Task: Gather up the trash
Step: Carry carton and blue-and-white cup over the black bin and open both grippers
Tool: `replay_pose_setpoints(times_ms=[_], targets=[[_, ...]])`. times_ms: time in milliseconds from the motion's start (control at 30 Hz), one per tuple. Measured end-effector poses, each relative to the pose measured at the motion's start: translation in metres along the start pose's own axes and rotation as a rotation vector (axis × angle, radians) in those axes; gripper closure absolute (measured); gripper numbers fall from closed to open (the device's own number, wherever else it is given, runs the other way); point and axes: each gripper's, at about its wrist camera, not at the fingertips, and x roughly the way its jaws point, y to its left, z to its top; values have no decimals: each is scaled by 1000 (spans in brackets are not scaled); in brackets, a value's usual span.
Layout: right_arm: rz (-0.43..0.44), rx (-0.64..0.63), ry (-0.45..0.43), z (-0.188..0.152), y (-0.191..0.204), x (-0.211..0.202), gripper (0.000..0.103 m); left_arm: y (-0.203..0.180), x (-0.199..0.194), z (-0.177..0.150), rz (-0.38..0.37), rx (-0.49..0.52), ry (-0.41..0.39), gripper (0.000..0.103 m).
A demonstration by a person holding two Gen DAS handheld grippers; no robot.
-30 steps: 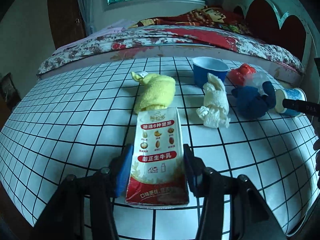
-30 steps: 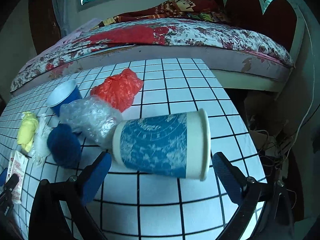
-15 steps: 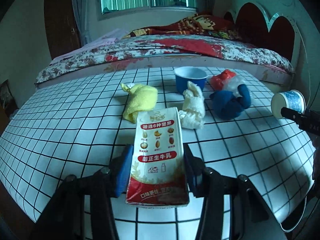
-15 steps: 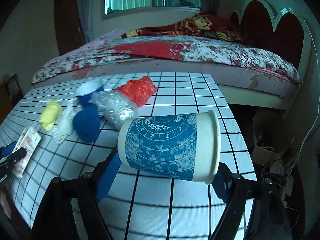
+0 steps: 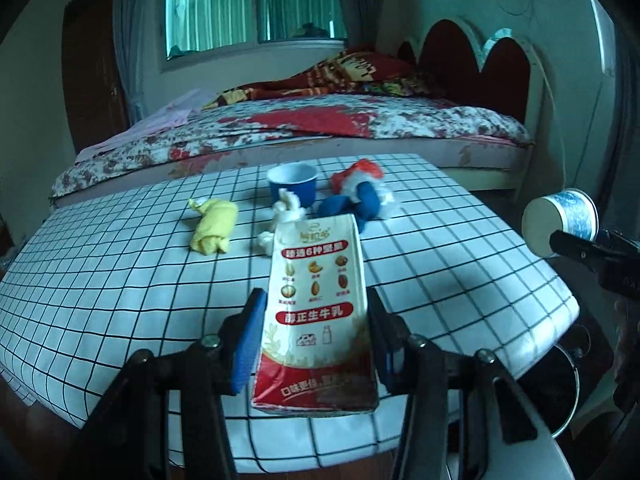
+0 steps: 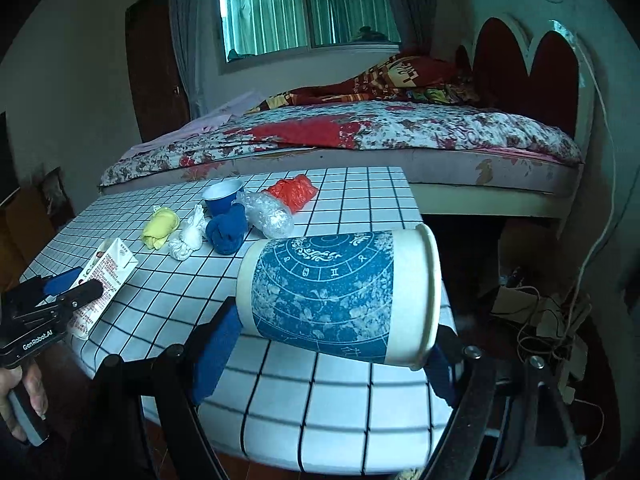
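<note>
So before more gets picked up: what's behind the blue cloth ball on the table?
Behind the blue cloth ball lie crumpled clear plastic and a red bag; the cloth hides part of the plastic.

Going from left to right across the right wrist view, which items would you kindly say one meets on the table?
Milk carton → yellow cloth → white crumpled tissue → blue cloth → bubble wrap → red plastic bag.

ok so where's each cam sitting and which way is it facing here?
Left wrist: on the left gripper, facing along its fingers over the milk carton it clamps, toward the bed.
Right wrist: on the right gripper, facing across the paper cup it clamps; the person's left hand shows.
Shared: checkered table, blue bowl, both grippers.
</note>
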Motion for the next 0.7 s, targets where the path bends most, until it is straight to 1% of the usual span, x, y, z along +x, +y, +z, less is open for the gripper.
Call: replay_pose_setpoints(times_ms=[133, 300, 700], targets=[[-24, 22, -17, -10, -13, -31, 20, -26, -17, 0, -30, 44, -24, 54], [-55, 42, -35, -19, -29, -63, 20, -57, -36, -3, -87, 90, -45, 54], [-110, 68, -30, -47, -68, -110, 20, -129, -55, -20, -236, 185, -43, 54]])
